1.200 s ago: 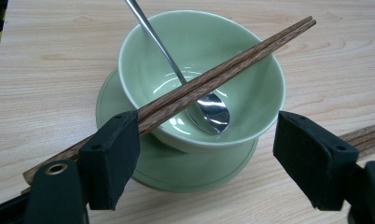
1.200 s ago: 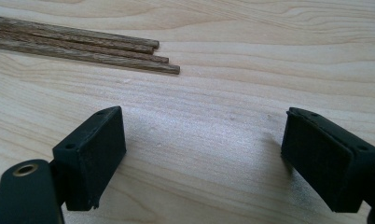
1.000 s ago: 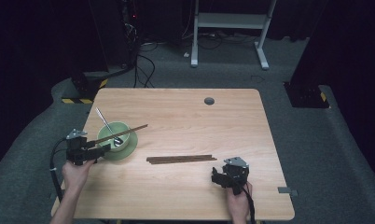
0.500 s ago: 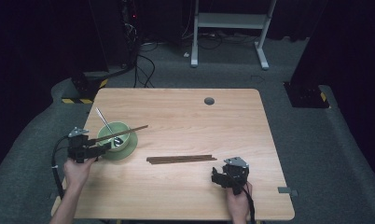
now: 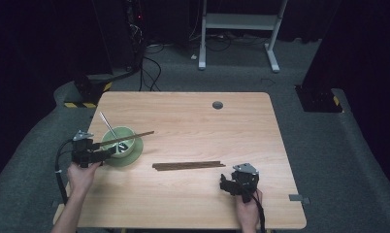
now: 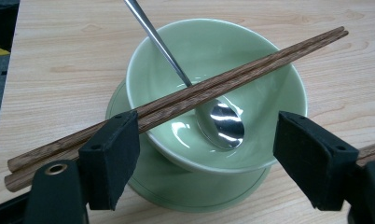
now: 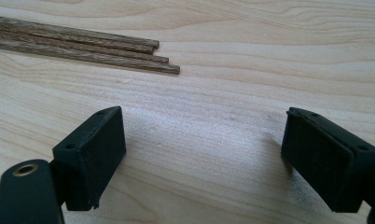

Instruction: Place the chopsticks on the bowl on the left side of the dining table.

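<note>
Chopsticks point(image 6: 176, 100) laid across bowl point(image 6: 269, 79); left tongs point(image 6: 209, 154) released (right tongs point(image 7: 204, 154) likewise); next, presumably, fetching tabletop sticks point(image 7: 83, 44).

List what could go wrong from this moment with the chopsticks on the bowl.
1. The chopsticks only rest across the bowl rim; a nudge from the open left hand-held gripper could roll them off.
2. Bumping the spoon could tip the bowl on its saucer.

Chopsticks point(image 6: 213, 84) lie across bowl point(image 6: 274, 88) (spoon point(image 6: 223, 123) inside).
</note>
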Demonstrator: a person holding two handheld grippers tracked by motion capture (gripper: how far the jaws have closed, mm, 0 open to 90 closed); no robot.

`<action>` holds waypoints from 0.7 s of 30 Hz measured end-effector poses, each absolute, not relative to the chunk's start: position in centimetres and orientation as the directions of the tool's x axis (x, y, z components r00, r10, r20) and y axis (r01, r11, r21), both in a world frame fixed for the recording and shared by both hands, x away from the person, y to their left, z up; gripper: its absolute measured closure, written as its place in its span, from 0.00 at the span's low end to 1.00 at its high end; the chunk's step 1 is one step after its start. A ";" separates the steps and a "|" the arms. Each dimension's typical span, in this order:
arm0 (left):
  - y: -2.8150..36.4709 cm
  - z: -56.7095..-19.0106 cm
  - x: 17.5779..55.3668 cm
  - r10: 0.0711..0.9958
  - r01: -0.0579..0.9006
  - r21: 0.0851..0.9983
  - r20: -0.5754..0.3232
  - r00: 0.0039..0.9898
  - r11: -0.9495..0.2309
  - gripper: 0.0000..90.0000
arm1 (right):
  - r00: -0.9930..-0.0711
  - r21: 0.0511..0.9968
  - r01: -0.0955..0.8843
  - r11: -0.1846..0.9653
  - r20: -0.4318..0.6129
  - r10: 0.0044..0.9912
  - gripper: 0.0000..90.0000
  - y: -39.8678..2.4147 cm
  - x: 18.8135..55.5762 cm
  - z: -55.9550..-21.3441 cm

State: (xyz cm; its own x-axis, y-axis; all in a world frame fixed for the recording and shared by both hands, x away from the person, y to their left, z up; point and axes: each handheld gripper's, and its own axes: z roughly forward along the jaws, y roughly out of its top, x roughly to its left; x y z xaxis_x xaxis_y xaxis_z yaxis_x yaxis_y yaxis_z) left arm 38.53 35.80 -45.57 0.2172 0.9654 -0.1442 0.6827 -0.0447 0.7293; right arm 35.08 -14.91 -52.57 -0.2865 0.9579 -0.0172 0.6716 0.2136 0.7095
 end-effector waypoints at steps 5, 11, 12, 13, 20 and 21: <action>35.8 -45.6 38.7 0.967 0.682 0.730 -0.141 0.213 -0.044 0.26 | -0.286 0.709 0.672 0.213 -0.017 0.958 0.15 -14.9 35.1 -52.6; 35.8 -45.7 38.9 0.968 0.684 0.728 -0.138 0.212 -0.046 0.26 | -0.286 0.710 0.672 0.213 -0.017 0.958 0.15 -14.9 35.1 -52.6; 35.8 -45.7 38.9 0.968 0.684 0.728 -0.137 0.212 -0.046 0.26 | -0.286 0.709 0.672 0.213 -0.016 0.958 0.15 -14.9 35.1 -52.6; 35.8 -45.7 38.9 0.968 0.683 0.729 -0.138 0.211 -0.045 0.26 | -0.287 0.709 0.672 0.214 -0.017 0.958 0.15 -14.9 35.1 -52.6; 35.8 -45.8 39.1 0.968 0.685 0.727 -0.139 0.208 -0.043 0.26 | -0.286 0.710 0.672 0.213 -0.017 0.958 0.15 -14.9 35.1 -52.6; 35.8 -45.8 39.1 0.968 0.685 0.727 -0.139 0.208 -0.042 0.26 | -0.286 0.710 0.672 0.213 -0.017 0.958 0.15 -14.9 35.1 -52.6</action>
